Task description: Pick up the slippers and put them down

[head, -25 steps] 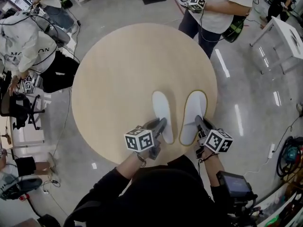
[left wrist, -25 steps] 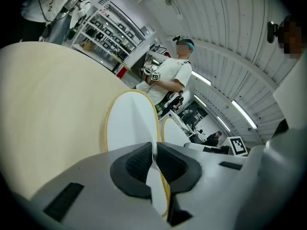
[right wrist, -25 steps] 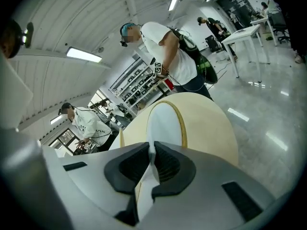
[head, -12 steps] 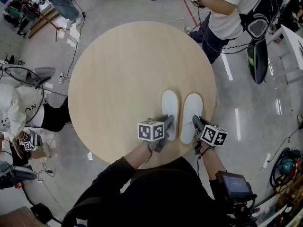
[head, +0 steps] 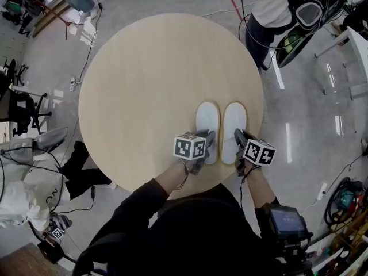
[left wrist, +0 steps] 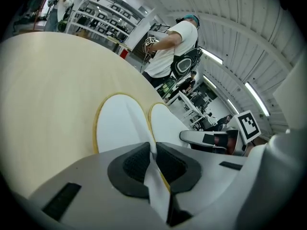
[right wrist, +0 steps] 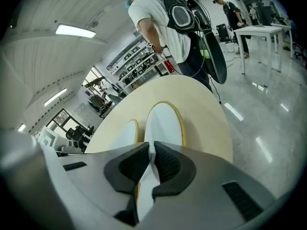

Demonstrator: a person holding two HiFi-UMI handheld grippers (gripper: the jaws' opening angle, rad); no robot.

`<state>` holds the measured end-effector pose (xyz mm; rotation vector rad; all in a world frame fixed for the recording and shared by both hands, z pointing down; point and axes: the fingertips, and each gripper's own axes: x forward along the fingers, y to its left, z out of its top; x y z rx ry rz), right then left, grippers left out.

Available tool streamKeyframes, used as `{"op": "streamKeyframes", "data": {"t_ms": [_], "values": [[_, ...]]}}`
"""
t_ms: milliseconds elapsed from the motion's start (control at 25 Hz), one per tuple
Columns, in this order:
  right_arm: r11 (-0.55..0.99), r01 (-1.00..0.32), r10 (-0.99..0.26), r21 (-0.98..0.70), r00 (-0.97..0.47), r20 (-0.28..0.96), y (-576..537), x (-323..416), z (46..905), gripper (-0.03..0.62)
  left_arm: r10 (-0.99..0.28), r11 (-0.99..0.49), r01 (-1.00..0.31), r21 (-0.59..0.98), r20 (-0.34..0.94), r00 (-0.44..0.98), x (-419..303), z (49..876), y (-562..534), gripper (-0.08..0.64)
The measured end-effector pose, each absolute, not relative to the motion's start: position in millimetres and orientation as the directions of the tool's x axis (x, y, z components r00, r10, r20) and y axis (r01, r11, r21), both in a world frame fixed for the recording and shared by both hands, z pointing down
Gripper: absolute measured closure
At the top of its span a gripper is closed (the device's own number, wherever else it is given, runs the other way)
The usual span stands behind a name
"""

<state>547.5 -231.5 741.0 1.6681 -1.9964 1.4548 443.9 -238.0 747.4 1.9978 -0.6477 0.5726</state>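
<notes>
2 slippers, 2 grippers, 1 round table (head: 144, 85). L gripper (head: 207, 141) is pinching the heel edge of the left slipper (head: 207, 121), jaws nearly shut on thin fabric; R gripper (head: 239, 138) is doing the same w/ the right slipper (head: 234, 121). Both are lying side by side near the table's near edge, apparently resting on it, long axes running straight out from the jaws, toes away. Each hand is nearest its own slipper.

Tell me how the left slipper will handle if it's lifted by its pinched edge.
Probably floppy: the left gripper pinches only a thin white fold of the left slipper, so the toe end would likely droop. Likely light, since the sole looks thin and flat. Unlikely to roll; it lies flat on the table.
</notes>
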Motion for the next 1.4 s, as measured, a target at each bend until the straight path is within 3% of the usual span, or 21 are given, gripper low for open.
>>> {"op": "streamKeyframes", "data": {"t_ms": [480, 600, 720, 1080, 1400], "values": [[-0.083, -0.848, -0.649, -0.524, -0.353, 0.674, -242.6, 551.6, 755.7, 0.541, -0.181, -0.468, -0.638, 0.612, 0.640, 0.747, 462.4, 759.8, -246.3, 0.523], [-0.103, -0.849, -0.660, -0.519, -0.332, 0.674, -242.5, 555.7, 754.5, 0.429, -0.195, -0.458, -0.643, 0.614, 0.636, 0.746, 462.6, 757.7, -251.7, 0.383], [-0.123, -0.854, -0.690, -0.506, -0.293, 0.662, -240.7, 560.8, 742.3, 0.390, -0.224, -0.436, -0.653, 0.619, 0.628, 0.745, 456.4, 748.6, -256.2, 0.350], [-0.062, -0.836, -0.815, -0.545, -0.273, 0.512, -227.1, 550.9, 667.4, 0.391, -0.330, -0.333, -0.604, 0.724, 0.511, 0.794, 395.8, 686.8, -236.1, 0.350], [0.013, -0.797, -0.859, -0.603, -0.318, 0.401, -213.4, 470.4, 609.5, 0.408, -0.348, -0.310, -0.513, 0.800, 0.407, 0.845, 322.0, 634.0, -183.0, 0.350]]}}
